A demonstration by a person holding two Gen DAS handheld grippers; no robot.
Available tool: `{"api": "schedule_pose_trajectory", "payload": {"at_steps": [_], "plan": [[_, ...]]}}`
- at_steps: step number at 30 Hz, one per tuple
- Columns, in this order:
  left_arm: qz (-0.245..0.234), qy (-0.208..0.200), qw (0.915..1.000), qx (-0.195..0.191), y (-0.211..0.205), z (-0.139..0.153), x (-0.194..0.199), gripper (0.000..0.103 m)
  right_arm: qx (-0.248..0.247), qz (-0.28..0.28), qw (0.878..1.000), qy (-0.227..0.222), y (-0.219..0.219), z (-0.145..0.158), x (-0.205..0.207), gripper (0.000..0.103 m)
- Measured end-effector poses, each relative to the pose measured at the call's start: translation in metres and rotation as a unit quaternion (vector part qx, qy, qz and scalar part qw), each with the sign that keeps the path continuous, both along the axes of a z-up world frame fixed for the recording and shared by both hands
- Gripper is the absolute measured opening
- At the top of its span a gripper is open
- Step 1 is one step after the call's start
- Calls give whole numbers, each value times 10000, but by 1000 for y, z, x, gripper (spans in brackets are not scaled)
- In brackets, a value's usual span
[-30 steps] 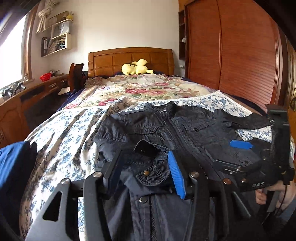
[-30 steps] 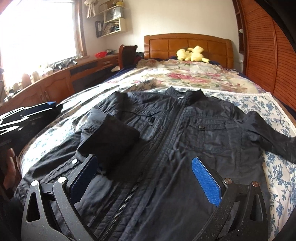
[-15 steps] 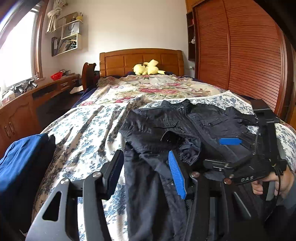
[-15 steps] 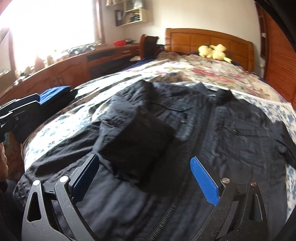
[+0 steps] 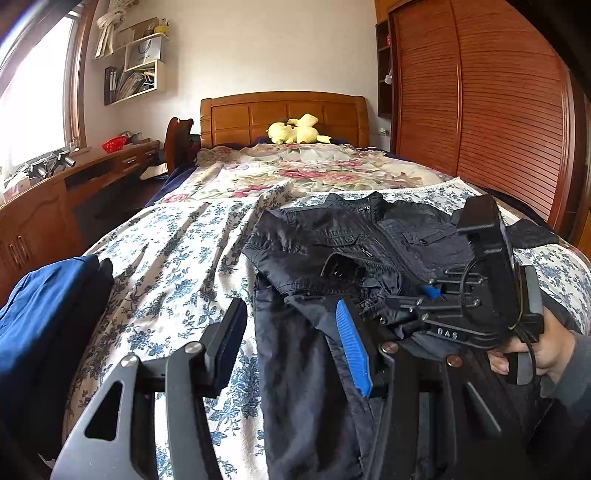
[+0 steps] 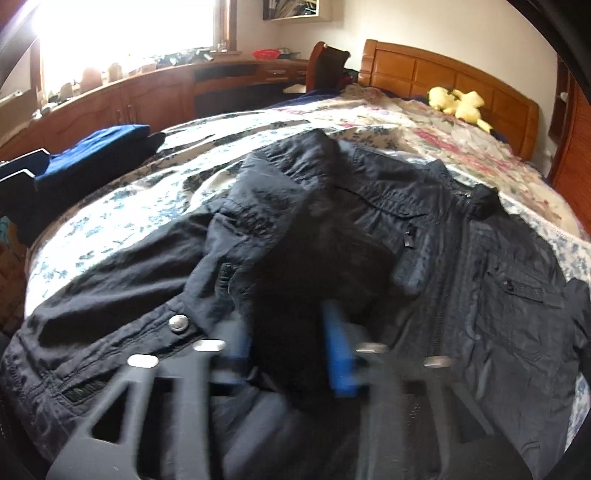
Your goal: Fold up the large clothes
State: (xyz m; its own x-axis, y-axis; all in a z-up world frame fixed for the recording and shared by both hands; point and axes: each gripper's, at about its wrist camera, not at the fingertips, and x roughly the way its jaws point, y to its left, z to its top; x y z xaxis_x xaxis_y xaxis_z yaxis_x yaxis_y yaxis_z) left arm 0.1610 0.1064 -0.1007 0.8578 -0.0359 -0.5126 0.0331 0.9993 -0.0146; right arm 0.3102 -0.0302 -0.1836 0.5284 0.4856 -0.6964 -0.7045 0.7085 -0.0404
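Jacket (image 5: 369,236) lay zipped, front up, on the bed (image 5: 177,258), centre-right of the left view, one sleeve folded over the chest. Right claw (image 6: 291,350) was nearly closed on that sleeve's cuff (image 6: 317,266), presumably to place it. Left claw (image 5: 291,343) sat wide open, empty, straddling the jacket's side edge.

Left wrist view: low at near edge of bed (image 5: 177,258), facing far headboard (image 5: 284,114), left claw (image 5: 291,343) in foreground, right claw (image 5: 428,295) entering from right. Right wrist view: close over jacket (image 6: 369,229), angled far-left toward window (image 6: 125,26), motion-blurred. Shared by both: jacket, headboard, yellow plush toy (image 6: 458,103), desk (image 6: 155,92) along left wall.
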Motion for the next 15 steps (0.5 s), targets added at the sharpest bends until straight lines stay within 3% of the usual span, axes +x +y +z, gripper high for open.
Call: {"api": "schedule_pose_trajectory", "payload": {"at_steps": [4,15], "plan": [[-56,-10,10000,6,-6,1,2,49,295,-48,9992,-249,-15,16,-5,10],[-305,-101,9993,-180,-30,6,-2,49,1281,-464,9863,-935,-94,96,-47,9]]}}
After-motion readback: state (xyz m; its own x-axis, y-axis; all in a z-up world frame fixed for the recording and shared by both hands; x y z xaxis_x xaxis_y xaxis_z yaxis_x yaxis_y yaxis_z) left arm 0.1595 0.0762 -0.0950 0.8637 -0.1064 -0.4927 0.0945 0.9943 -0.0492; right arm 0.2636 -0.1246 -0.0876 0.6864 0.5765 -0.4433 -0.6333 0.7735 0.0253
